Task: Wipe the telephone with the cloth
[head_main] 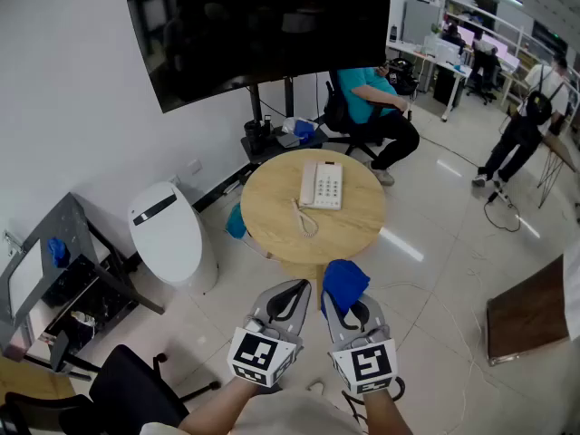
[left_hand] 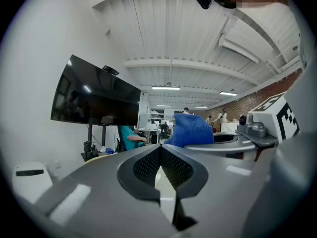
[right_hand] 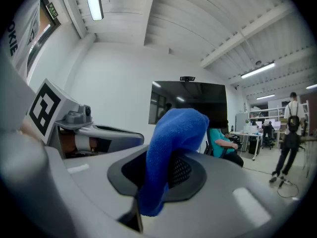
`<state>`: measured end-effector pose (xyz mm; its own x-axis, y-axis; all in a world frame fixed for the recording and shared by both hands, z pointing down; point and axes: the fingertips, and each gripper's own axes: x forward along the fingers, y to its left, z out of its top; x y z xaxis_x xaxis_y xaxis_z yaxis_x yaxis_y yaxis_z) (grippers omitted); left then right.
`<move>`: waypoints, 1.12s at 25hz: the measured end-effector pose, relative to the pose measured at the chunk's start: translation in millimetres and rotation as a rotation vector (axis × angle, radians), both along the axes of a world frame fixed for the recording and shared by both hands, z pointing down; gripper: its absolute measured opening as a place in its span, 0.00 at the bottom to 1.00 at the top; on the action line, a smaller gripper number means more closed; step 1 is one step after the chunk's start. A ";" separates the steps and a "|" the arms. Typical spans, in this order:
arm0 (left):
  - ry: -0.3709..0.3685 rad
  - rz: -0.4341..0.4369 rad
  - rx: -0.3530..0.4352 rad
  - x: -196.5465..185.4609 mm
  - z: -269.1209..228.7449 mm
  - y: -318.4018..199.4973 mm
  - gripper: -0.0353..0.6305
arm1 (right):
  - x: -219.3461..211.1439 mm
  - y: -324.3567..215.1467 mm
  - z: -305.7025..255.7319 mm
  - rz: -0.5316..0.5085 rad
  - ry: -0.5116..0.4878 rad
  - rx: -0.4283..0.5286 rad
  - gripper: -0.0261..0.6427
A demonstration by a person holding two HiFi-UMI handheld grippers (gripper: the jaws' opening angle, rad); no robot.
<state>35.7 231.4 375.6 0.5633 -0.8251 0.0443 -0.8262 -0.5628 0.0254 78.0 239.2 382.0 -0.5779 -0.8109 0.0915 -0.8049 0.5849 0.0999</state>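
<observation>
The right gripper (head_main: 351, 304) is clamped on the blue cloth (head_main: 344, 282); the left gripper (head_main: 292, 295) has its jaws together with nothing between them. The telephone (head_main: 323, 185) lies on the round table (head_main: 272, 220), well apart from both grippers. Wiping appears not yet begun; approach and all wiping remain.

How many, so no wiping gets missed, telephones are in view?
1. The white telephone lies on the round wooden table, its cord trailing toward the near edge. The far desks are too small to check.
</observation>
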 end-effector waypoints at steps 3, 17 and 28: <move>0.000 -0.005 0.004 8.4 0.1 1.3 0.04 | 11.9 3.2 2.6 0.004 0.005 -0.001 0.13; 0.004 -0.010 0.008 27.6 6.7 -28.5 0.04 | 28.0 -20.0 11.6 -0.012 0.011 0.006 0.13; 0.027 -0.015 -0.010 20.3 16.0 -88.5 0.04 | 23.1 -75.3 19.1 -0.009 0.033 -0.008 0.13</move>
<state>55.9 142.9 391.6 0.5517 -0.8332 0.0374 -0.8337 -0.5496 0.0530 101.2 163.9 401.1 -0.5818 -0.8048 0.1176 -0.7958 0.5931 0.1218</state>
